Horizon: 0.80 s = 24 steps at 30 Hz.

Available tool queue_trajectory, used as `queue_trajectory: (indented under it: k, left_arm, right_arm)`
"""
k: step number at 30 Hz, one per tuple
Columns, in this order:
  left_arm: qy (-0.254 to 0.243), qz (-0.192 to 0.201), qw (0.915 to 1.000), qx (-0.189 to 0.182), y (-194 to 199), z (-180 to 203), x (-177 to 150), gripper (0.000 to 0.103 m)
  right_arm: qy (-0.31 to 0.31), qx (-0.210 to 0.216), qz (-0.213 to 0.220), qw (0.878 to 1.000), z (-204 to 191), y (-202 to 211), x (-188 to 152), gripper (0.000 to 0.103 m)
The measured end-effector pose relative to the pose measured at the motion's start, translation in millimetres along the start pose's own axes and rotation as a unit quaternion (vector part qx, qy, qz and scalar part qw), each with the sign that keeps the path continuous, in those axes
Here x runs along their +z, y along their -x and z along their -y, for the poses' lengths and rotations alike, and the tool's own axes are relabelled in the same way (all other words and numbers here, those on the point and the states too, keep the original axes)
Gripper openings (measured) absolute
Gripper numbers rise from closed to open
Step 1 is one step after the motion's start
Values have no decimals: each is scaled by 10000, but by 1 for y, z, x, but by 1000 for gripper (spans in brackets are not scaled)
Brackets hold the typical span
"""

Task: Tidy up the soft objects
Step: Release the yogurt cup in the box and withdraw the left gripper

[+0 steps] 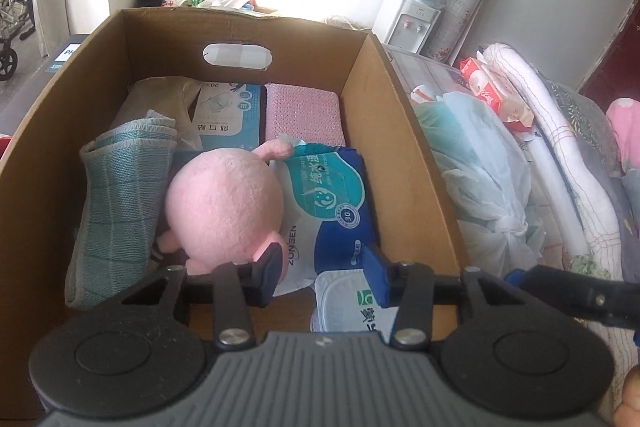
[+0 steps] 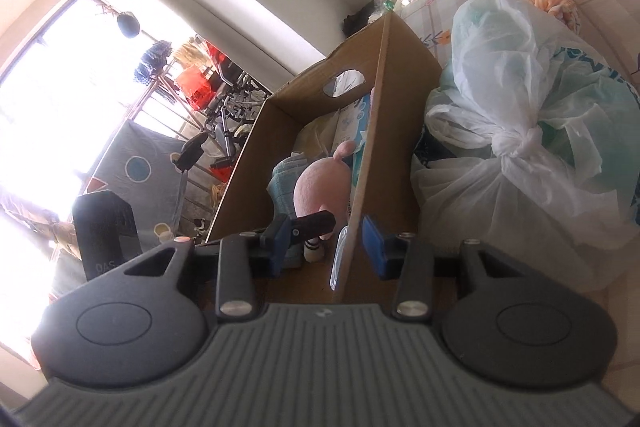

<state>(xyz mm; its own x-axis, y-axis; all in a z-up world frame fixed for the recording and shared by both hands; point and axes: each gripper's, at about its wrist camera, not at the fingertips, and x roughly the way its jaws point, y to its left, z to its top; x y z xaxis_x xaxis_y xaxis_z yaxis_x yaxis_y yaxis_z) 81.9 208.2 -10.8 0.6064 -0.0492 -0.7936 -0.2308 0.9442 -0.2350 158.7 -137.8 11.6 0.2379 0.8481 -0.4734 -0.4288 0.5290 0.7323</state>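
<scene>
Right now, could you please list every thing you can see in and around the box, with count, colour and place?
box: 1, brown cardboard, open top, centre
plush toy: 1, pink, inside box, middle
towel: 1, green-grey, folded, inside box, left
wipes pack: 1, blue and white, inside box, right of the toy
pad: 1, pink, inside box, far end
plasters box: 1, blue and white, inside box, far end
plastic bag: 1, white, knotted, outside box, right
tissue pack: 1, red, beyond the bag
left gripper: 1, black with blue pads, open above box
right gripper: 1, open, astride the box wall
</scene>
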Motion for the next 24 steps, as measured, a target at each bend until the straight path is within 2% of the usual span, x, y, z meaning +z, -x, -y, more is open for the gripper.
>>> queue_trajectory:
  k: [2, 4, 10, 16, 21, 24]
  left_arm:
    - [48, -132, 9999, 83, -13, 0, 7, 38]
    - [-172, -216, 9993, 242, -24, 6, 9, 35]
    - [-813, -342, 9939, 657, -35, 27, 7, 35]
    - [-1380, -578, 9851, 847, -40, 40, 1, 33]
    - [-1426, -1047, 9822, 624, -44, 35, -7, 33]
    - [-1435, -1099, 9819, 563, -38, 32, -14, 33]
  right_arm:
    - [-128, 14, 46, 9999, 8, 3, -1, 41]
    - [-219, 30, 78, 9997, 15, 7, -1, 41]
    - [-433, 44, 140, 9990, 32, 14, 2, 42]
    - [-527, 86, 107, 9985, 41, 13, 2, 44]
    - [-566, 145, 86, 9983, 43, 12, -1, 45]
    - [-584, 129, 97, 9982, 44, 15, -3, 46]
